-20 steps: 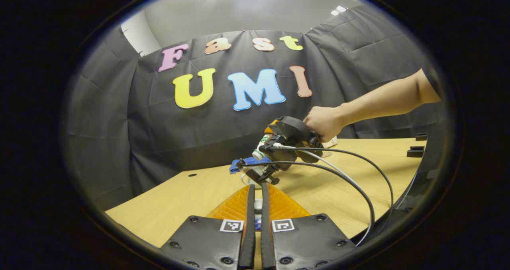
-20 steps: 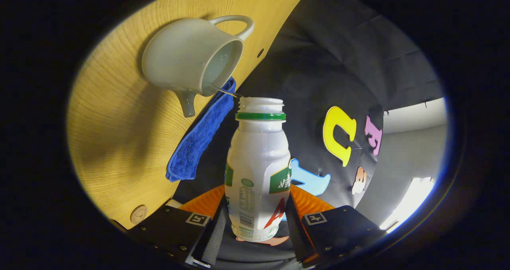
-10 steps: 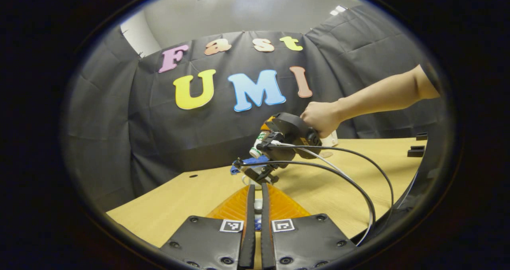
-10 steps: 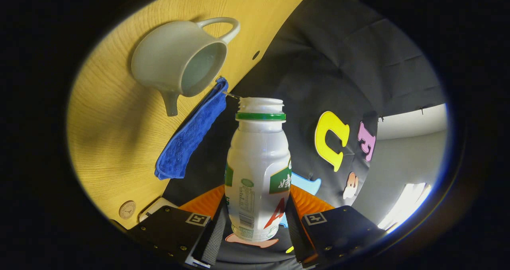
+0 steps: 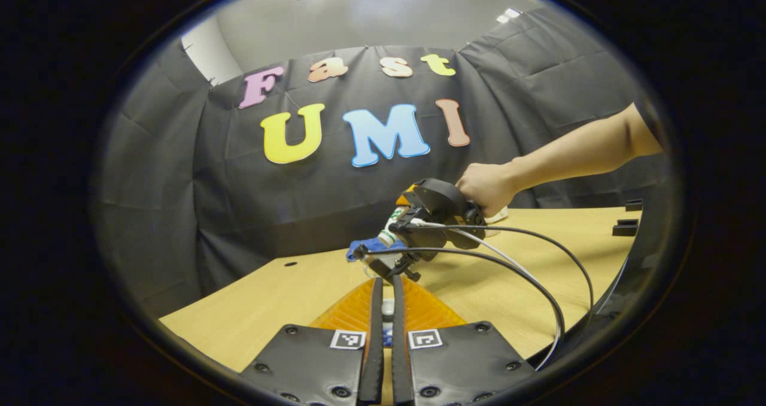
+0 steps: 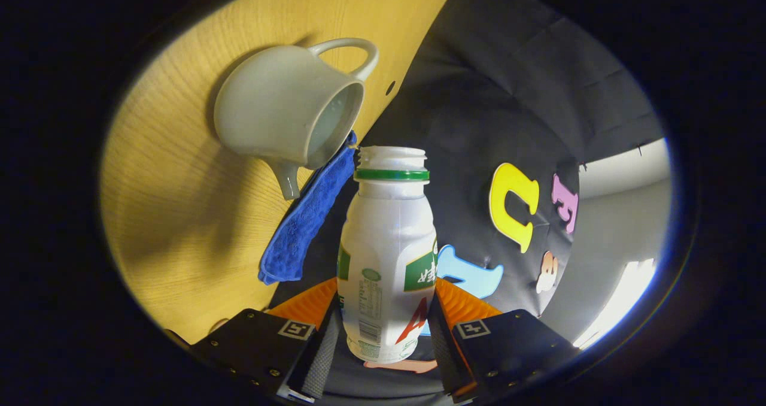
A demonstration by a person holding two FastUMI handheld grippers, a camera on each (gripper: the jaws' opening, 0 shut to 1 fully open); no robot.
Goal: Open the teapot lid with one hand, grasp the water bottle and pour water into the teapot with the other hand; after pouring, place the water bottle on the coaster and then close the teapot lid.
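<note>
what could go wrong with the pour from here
The water bottle is uncapped and tipped, with its mouth beside the teapot rim rather than over the opening, so water may land on the blue cloth or table. The right tongs grip only its lower body; it could slip.

The right tool (image 6: 383, 334) grips a white, uncapped water bottle (image 6: 388, 256) between both fingers, its open mouth aimed at the lidless white teapot (image 6: 281, 118) on the wooden table (image 6: 173, 214), with a blue cloth (image 6: 308, 217) lying just beside the pot
</note>
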